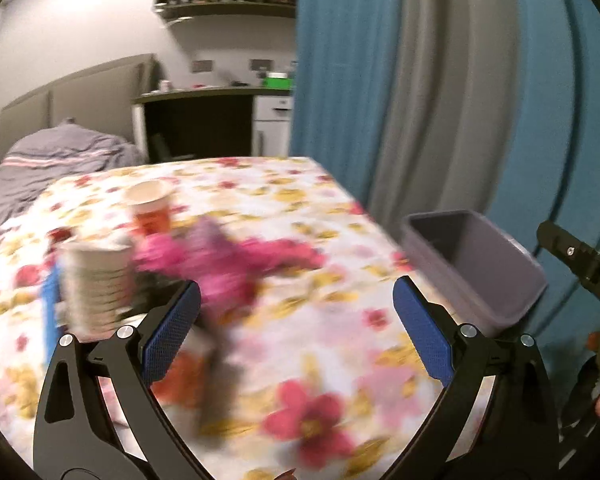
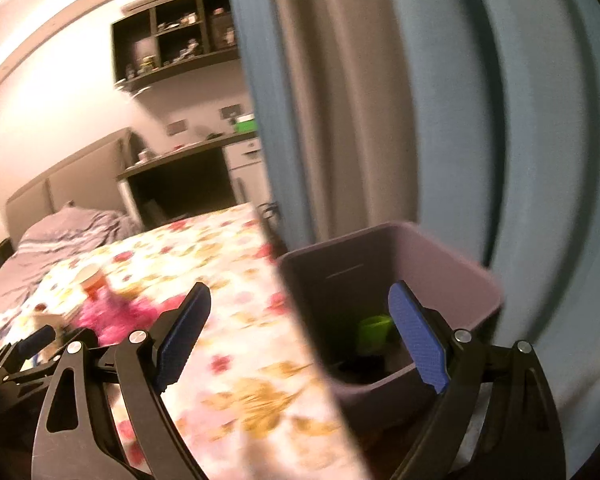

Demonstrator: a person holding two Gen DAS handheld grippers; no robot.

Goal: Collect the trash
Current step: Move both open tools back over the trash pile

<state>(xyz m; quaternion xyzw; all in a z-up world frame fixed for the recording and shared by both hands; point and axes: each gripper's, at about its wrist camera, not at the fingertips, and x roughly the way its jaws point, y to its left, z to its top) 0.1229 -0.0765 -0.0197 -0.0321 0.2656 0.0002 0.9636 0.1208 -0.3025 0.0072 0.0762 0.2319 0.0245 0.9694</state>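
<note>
Left wrist view: my left tool (image 1: 296, 320) stands wide with nothing between its blue textured pads, over the bench covered in a white cloth with red and yellow flowers (image 1: 340, 208). The picture is blurred. At about ten o'clock from the tool lies the trash: a ribbed pale paper cup (image 1: 96, 284), a white cup with an orange band (image 1: 150, 208) beyond it, and a crumpled pink wrapper (image 1: 228, 260) just beside both. A flat dark packet (image 1: 216, 380) lies near my left pad. At two o'clock a grey-purple plastic bin (image 1: 496, 268) sits at the bench's edge against the blue and grey curtain (image 1: 420, 80). My right tool's black body (image 1: 584, 268) shows at three o'clock.

Right wrist view: my right tool (image 2: 300, 336) is also wide and holds nothing, poised above the near rim of the same bin (image 2: 440, 248). Inside the bin, at one o'clock, lies a bright green cup (image 2: 374, 330). The pink wrapper (image 2: 116, 312) and the orange-banded cup (image 2: 92, 278) lie at ten o'clock on the bench, well apart from the bin. A grey striped bed (image 2: 68, 228) is beyond.
</note>
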